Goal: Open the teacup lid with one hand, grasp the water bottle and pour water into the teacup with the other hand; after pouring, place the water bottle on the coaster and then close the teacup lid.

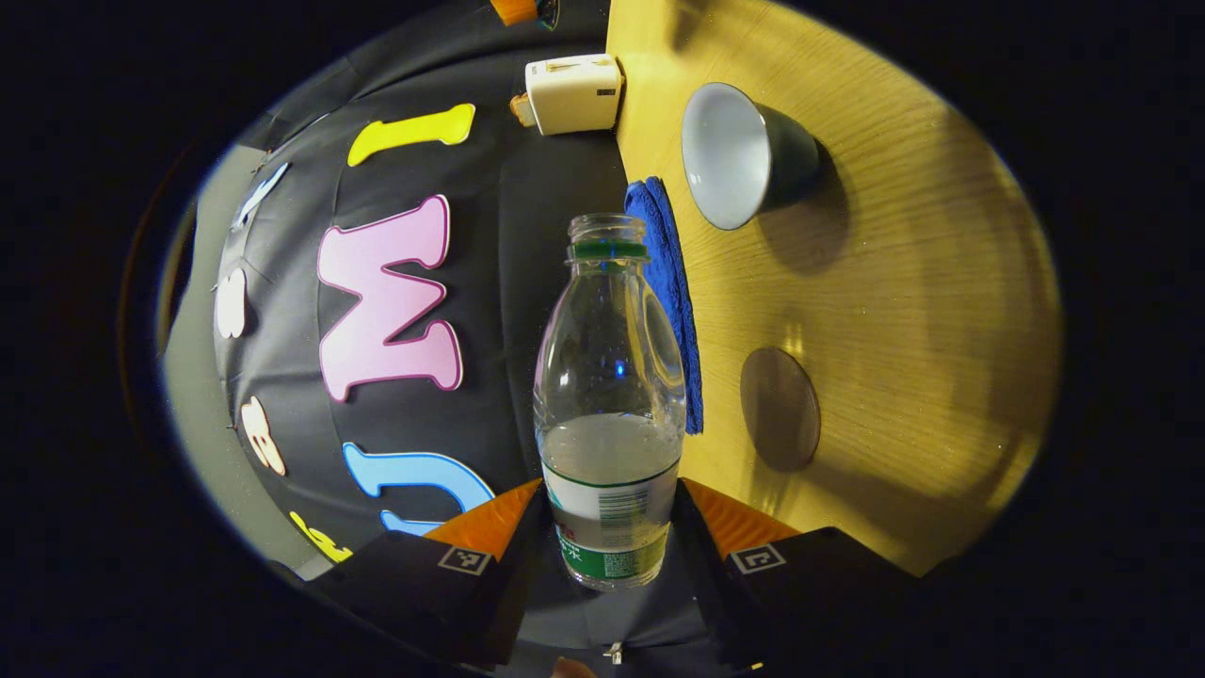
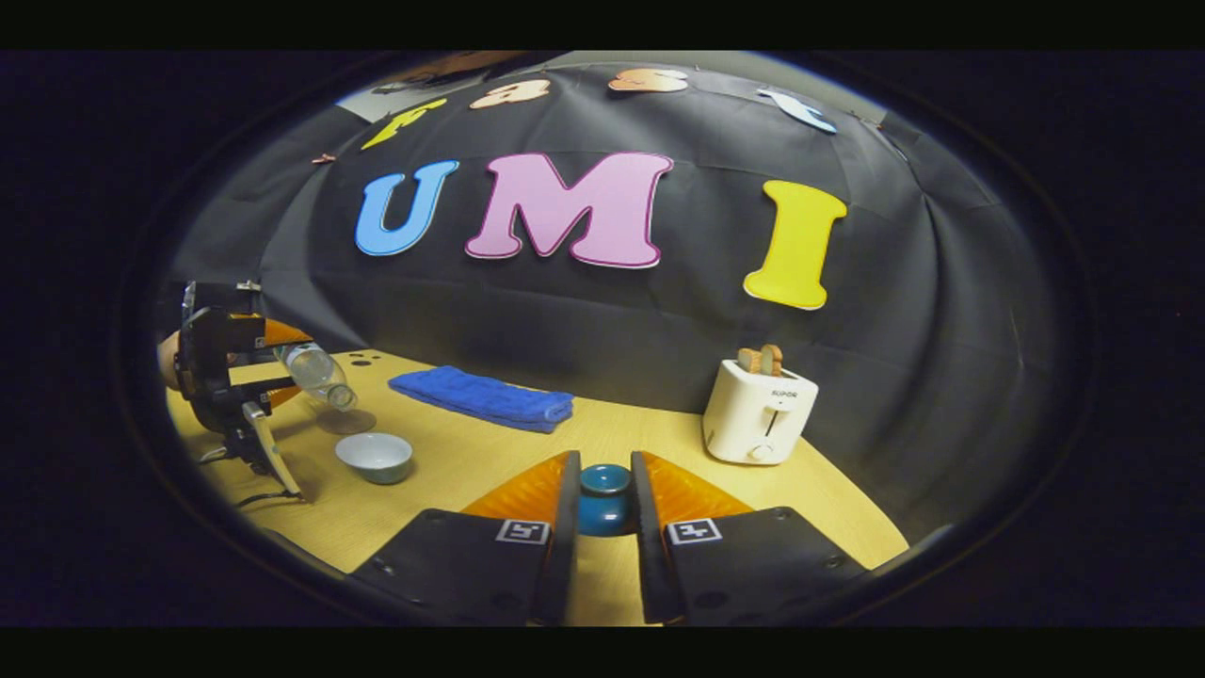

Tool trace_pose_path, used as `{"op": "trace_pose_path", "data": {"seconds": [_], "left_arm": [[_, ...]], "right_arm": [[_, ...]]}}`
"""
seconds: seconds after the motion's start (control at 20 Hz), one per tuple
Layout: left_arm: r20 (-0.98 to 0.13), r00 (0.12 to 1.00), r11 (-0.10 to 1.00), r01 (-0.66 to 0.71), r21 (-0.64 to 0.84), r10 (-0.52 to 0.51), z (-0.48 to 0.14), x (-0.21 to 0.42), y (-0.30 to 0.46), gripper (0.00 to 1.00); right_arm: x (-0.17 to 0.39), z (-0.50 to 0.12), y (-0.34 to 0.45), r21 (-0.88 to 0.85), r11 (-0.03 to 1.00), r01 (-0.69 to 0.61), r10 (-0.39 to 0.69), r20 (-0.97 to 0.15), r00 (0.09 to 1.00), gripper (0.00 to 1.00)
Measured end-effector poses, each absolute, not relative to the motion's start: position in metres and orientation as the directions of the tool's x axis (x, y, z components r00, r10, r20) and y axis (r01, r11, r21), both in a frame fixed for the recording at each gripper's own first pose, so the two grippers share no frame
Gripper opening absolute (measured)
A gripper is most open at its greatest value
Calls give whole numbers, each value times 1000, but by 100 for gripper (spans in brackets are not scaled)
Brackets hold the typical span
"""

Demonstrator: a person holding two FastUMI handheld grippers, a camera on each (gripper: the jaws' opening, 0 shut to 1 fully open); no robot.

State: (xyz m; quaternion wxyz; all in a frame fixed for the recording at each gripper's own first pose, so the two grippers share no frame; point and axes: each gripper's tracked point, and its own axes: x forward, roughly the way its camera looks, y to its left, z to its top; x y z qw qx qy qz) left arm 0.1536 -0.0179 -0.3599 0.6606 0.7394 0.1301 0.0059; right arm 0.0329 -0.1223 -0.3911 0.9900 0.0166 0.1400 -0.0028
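The left tongs (image 1: 610, 527) were clamped on a tilted, uncapped water bottle (image 1: 609, 395) above the open teacup (image 2: 375, 457); the right tongs (image 2: 604, 513) gripped the lid (image 2: 604, 499) over the surface (image 2: 471, 471).

Between your left fingers sits the water bottle (image 1: 609, 395): clear plastic, uncapped, a green ring at its neck and a label round its lower body, water filling roughly the lower part. In the right gripper view it lies tipped nearly sideways, mouth pointing down toward the teacup (image 2: 375, 457). That teacup is a small open bowl-shaped cup, pale inside and darker outside, standing on the table beyond the bottle's mouth and to the side of your left fingers. The round dark coaster (image 1: 779, 409) lies flat, just beside the bottle's body, nearer those fingers than the cup. Between your right fingers sits the teacup lid (image 2: 604, 497), blue and knobbed.
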Motion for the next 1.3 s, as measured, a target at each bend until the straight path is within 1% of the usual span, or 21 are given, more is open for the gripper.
{"op": "trace_pose_path", "data": {"seconds": [0.35, 0.4, 0.45, 0.5, 0.8, 0.85, 0.9, 1.05, 1.1, 1.15, 1.2, 1.25, 1.3], "left_arm": [[-144, 973, -136, 170, 976, 180, -356, 158, -22, 77], [-140, 974, -141, 166, 976, 177, -354, 159, -22, 77], [-137, 975, -145, 163, 976, 174, -354, 161, -22, 77], [-134, 976, -149, 161, 976, 172, -353, 161, -22, 77], [-124, 980, -183, 152, 971, 155, -350, 165, -23, 77], [-117, 982, -193, 145, 970, 145, -350, 165, -24, 77], [-111, 985, -205, 138, 969, 135, -348, 166, -26, 77], [-102, 988, -256, 129, 958, 116, -340, 172, -27, 76], [-96, 989, -269, 123, 955, 111, -339, 173, -27, 77], [-88, 990, -278, 115, 954, 107, -338, 173, -26, 76], [-81, 992, -283, 106, 953, 101, -334, 175, -27, 77], [-72, 993, -286, 96, 953, 95, -331, 176, -27, 77], [-65, 994, -291, 88, 953, 89, -329, 177, -28, 77]], "right_arm": [[31, -391, -127, 13, 1000, 18, -14, -270, 963, 35], [32, -392, -127, 11, 1000, 17, -13, -274, 962, 30], [31, -394, -128, 11, 1000, 15, -11, -275, 961, 31], [31, -393, -129, 12, 1000, 14, -11, -273, 962, 35], [29, -397, -131, 9, 1000, 21, -17, -272, 962, 35], [29, -396, -131, 11, 1000, 21, -17, -271, 962, 31], [29, -395, -132, 10, 1000, 23, -19, -269, 963, 35], [29, -393, -133, 7, 1000, 24, -21, -261, 965, 35], [29, -393, -134, 7, 1000, 27, -24, -259, 965, 31], [29, -393, -134, 7, 1000, 28, -25, -259, 965, 31], [28, -393, -134, 5, 1000, 30, -28, -260, 965, 35], [28, -393, -134, 3, 1000, 30, -28, -261, 965, 31], [27, -394, -135, 2, 1000, 29, -28, -260, 965, 35]]}}
